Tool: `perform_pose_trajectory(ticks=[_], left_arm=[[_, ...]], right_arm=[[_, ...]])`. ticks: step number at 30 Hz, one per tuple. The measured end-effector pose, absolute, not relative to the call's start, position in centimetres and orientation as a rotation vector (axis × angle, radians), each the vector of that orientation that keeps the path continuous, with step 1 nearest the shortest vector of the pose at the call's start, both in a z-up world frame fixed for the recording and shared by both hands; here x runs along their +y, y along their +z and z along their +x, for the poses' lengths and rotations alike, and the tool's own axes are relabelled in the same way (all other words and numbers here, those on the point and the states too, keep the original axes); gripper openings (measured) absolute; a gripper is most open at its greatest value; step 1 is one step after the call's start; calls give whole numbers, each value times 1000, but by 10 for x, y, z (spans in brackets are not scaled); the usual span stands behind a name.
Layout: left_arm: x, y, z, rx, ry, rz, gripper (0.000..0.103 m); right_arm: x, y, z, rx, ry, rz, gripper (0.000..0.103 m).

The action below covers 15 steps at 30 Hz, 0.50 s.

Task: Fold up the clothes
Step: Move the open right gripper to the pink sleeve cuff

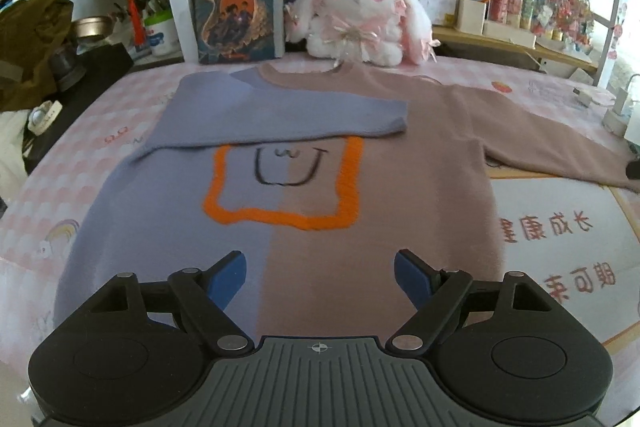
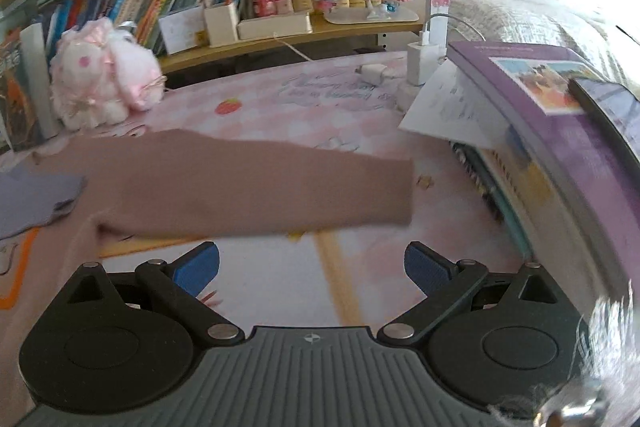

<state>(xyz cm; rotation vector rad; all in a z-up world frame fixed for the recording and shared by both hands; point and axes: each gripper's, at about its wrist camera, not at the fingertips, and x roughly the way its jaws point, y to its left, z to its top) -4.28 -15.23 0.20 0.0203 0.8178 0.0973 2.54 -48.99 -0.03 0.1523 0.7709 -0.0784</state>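
Lying flat on a pink patterned table cover (image 1: 560, 267), a two-tone sweater (image 1: 304, 155) was shown, lavender on one half and dusty pink on the other, with an orange square and a drawn face. Its lavender sleeve (image 1: 280, 115) was folded across the chest; its pink sleeve (image 2: 248, 187) was stretched straight out sideways. The left gripper (image 1: 320, 277) was held above the hem, fingers spread and empty. The right gripper (image 2: 312, 269) was held near the pink cuff, fingers likewise spread and empty. A plush rabbit (image 1: 360, 15) was seated behind the collar.

Your two wrist views, angled down at the table.
Left faces the sweater (image 1: 280, 155) front; right faces its outstretched sleeve (image 2: 256, 191); both share the plush (image 1: 360, 15).
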Motion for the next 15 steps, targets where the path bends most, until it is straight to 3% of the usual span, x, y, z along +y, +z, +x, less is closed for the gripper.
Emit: perform_pose_trajectory(ticks=[15], left_arm=[[-173, 8, -43, 861, 169, 29, 84]], right_arm=[[-531, -28, 78, 860, -35, 225, 97]])
